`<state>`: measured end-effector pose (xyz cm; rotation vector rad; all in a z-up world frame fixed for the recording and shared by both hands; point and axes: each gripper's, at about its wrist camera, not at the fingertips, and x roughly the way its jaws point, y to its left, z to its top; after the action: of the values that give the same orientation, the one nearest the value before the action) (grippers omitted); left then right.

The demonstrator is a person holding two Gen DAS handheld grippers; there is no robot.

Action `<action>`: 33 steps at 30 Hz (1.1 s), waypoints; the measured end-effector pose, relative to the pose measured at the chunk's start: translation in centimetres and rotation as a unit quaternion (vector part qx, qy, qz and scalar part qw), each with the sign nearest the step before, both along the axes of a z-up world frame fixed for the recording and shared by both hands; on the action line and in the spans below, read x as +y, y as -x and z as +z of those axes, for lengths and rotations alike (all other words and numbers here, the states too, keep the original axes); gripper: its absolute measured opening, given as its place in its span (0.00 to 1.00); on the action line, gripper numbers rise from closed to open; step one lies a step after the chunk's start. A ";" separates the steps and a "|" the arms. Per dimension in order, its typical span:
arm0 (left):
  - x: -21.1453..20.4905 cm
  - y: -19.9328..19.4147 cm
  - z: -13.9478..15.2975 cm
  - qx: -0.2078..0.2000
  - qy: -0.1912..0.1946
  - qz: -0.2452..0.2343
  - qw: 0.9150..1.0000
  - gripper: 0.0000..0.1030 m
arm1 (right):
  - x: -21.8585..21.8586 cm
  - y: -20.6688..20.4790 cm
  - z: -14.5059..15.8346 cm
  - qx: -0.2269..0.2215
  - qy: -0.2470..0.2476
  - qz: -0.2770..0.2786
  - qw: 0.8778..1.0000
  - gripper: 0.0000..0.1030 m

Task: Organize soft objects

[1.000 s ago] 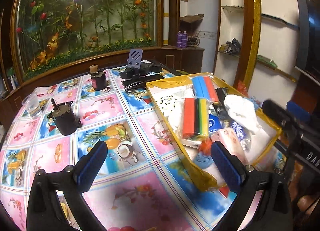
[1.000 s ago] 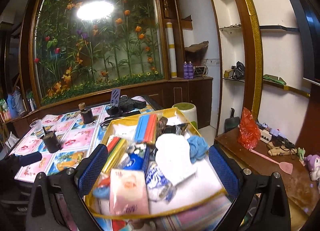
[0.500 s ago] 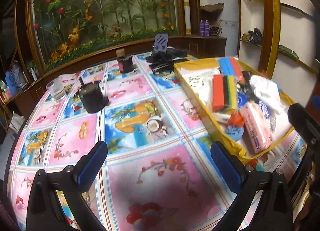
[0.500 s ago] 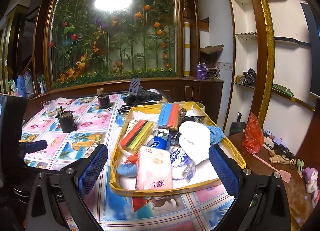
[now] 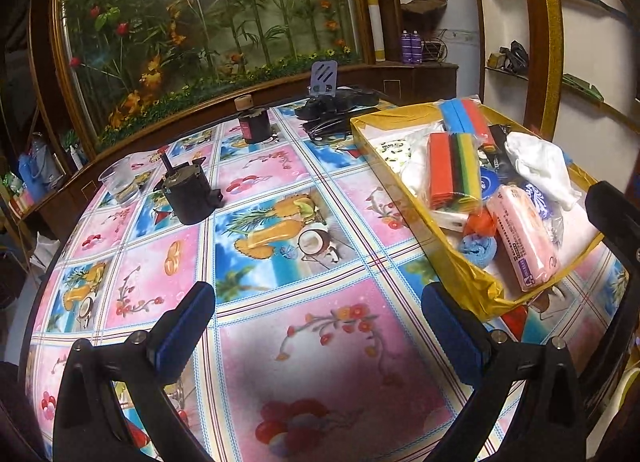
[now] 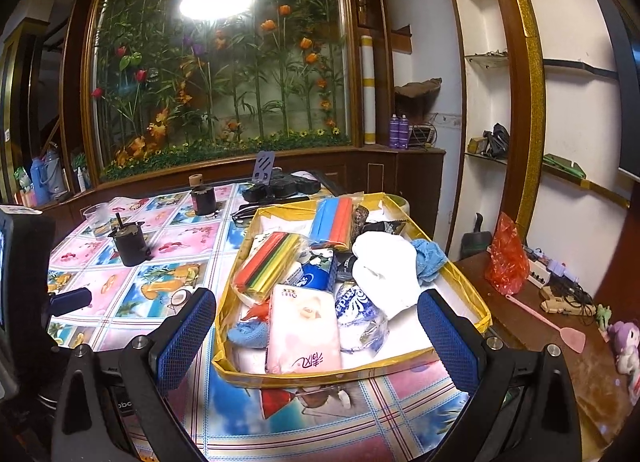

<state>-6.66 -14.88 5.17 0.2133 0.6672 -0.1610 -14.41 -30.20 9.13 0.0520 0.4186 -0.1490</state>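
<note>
Both grippers, left (image 5: 318,328), right (image 6: 316,336), jaws apart, empty, yellow tray (image 6: 340,375) ahead, black pot (image 5: 188,192) beside

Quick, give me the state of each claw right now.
Left claw: open, holding nothing, above the tablecloth.
Right claw: open, holding nothing, in front of the yellow tray.

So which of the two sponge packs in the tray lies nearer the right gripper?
The orange, green and yellow sponge pack, just ahead of the right gripper; the blue and orange sponge pack lies farther back in the tray.
</note>
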 end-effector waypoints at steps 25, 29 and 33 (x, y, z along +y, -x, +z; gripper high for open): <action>-0.5 0.1 0.1 0.002 -0.011 -0.011 1.000 1.00 | 0.1 -1.4 -0.7 0.016 -0.003 0.001 1.000 0.99; -0.4 0.0 0.1 0.006 -0.010 -0.012 1.000 1.00 | -0.1 -1.7 -0.9 0.019 -0.007 -0.002 1.000 0.99; -0.1 0.4 0.3 -0.024 -0.015 0.004 1.000 1.00 | -0.4 -1.6 -0.9 0.018 -0.010 -0.006 1.000 0.99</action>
<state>-7.10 -15.01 5.46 0.2435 0.6226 -0.1376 -12.77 -30.57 8.24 0.0720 0.4553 -0.1567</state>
